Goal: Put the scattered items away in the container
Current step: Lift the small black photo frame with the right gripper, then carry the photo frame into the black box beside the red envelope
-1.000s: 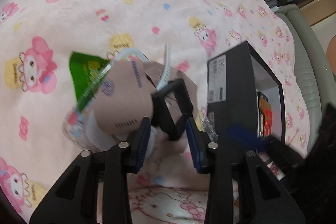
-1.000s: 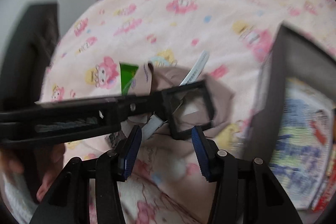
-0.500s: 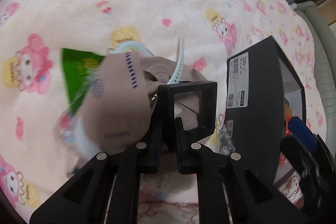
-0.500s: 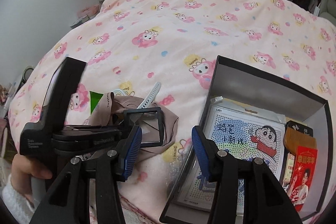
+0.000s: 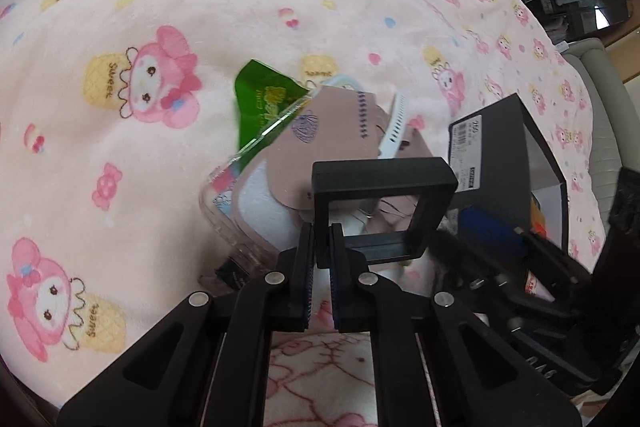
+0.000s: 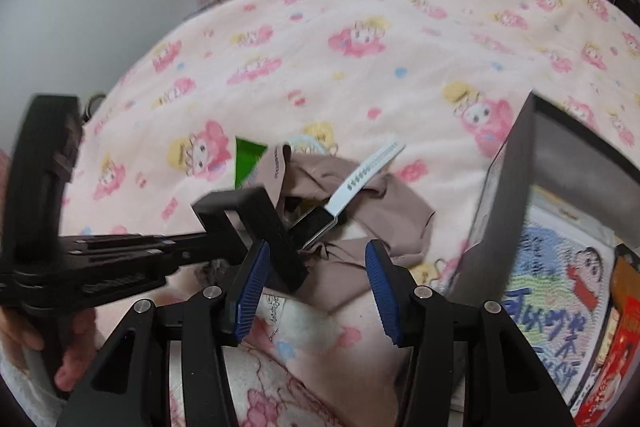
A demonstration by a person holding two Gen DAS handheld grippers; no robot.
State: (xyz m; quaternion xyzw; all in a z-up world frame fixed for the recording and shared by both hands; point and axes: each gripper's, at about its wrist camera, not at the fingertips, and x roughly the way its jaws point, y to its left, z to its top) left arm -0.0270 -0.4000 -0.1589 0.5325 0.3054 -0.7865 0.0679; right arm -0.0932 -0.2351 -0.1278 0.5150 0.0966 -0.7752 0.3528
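Note:
On the pink cartoon blanket lies a pile: a mauve cloth (image 5: 320,139), a green packet (image 5: 264,99), a clear case (image 5: 224,203) and a smartwatch (image 6: 316,223) with a white strap (image 5: 394,127). A black square frame (image 5: 384,183) stands over the pile. My left gripper (image 5: 322,259) is closing, and its pads press on the frame's left side. In the right wrist view, the frame (image 6: 276,239) shows at the left gripper's tip. My right gripper (image 6: 316,287) hovers open just in front of the cloth (image 6: 384,211), holding nothing. The black box (image 5: 492,155) stands to the right.
The box (image 6: 508,195) holds a cartoon bead-art pack (image 6: 560,287) and red packets (image 6: 616,355). A hand (image 6: 24,331) holds the left gripper's handle. A grey sofa edge (image 5: 600,99) and dark shelves lie beyond the bed. Bare blanket spreads to the left and back.
The left jaws have gone from wide apart to clamped on the frame's side, and the frame now stands up over the pile. The right gripper stayed open and swung between box and pile.

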